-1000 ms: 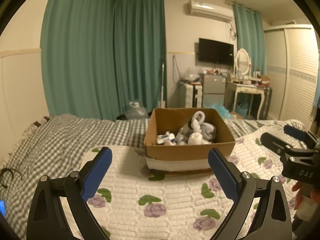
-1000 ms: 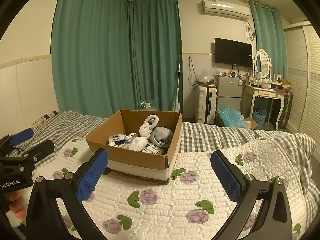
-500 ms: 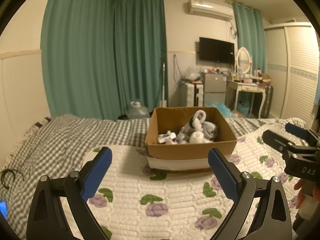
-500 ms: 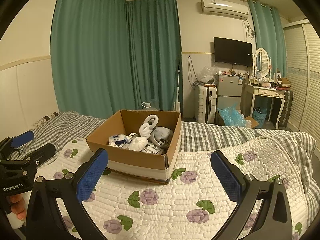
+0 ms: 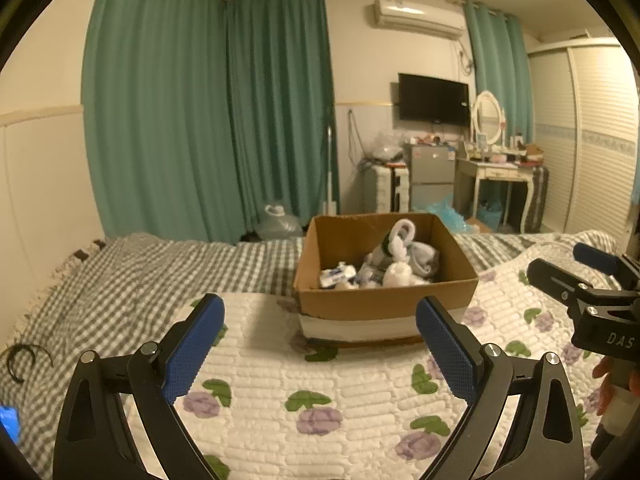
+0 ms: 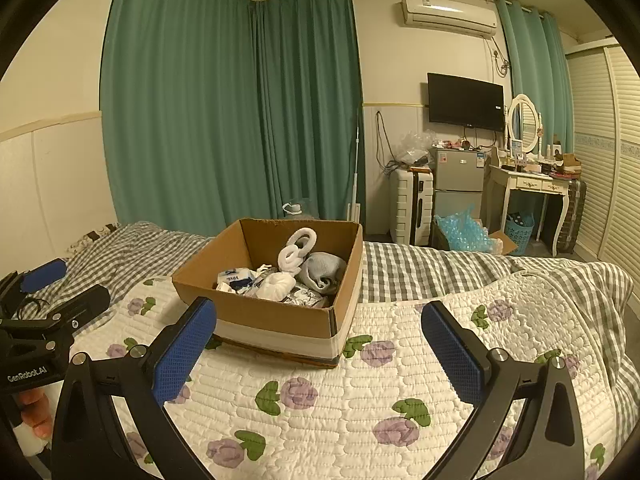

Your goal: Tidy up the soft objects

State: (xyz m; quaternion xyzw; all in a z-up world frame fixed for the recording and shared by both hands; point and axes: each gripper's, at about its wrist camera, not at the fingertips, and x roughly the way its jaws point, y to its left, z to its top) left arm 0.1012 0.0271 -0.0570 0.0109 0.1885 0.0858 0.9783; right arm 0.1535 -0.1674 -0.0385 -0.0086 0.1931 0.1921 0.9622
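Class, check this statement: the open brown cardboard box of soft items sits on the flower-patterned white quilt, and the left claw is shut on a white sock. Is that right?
Not quite. The open brown cardboard box does sit on the flower-patterned white quilt, but the left claw is open and holds nothing, as the left wrist view shows. The soft items lie inside the box.

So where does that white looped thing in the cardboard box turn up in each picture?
Left wrist view: white looped thing right of centre, upright at the back of the cardboard box.
Right wrist view: it sits just left of centre, beside a grey bundle.
Shared landmark: the wall television.
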